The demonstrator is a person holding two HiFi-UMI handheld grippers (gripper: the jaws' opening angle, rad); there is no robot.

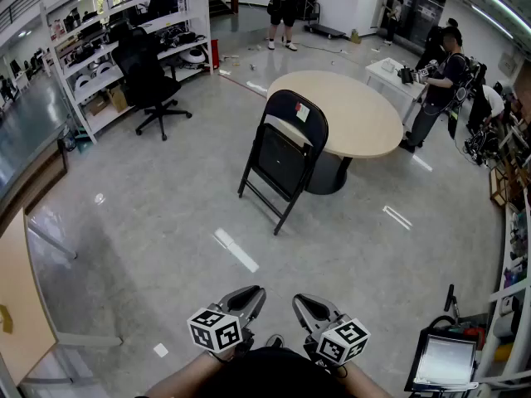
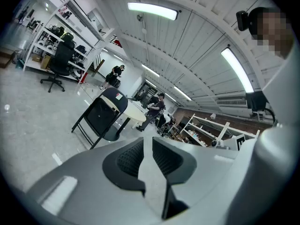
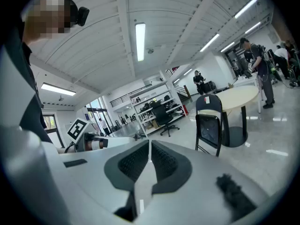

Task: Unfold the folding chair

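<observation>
At the near edge of the head view, low and side by side:

- Left gripper [image 1: 251, 295] [image 2: 147, 140]: jaws a narrow slit apart, nothing between them, pointed slightly downward.
- Right gripper [image 1: 300, 303] [image 3: 150, 143]: jaws closed together, empty, at the same slight downward tilt.
- Floor [image 1: 166, 222]: pale and glossy, lying between the grippers and the chair.
- Chair [image 1: 282, 154] [image 2: 101, 116] [image 3: 209, 124]: black, standing on its legs well apart from both grippers. It is just beside the table with its back toward that table. The seat looks folded up against the backrest, though the distance makes this uncertain. A small label sits on the backrest.
- Table [image 1: 357, 114]: round, with a beige top on a dark pedestal.
- Office chair [image 1: 153, 81]: black, on castors, to the left in front of the shelves [image 1: 91, 48].
- Persons: one standing at the table's right side [image 1: 440, 81], another far back [image 1: 284, 7].
</observation>
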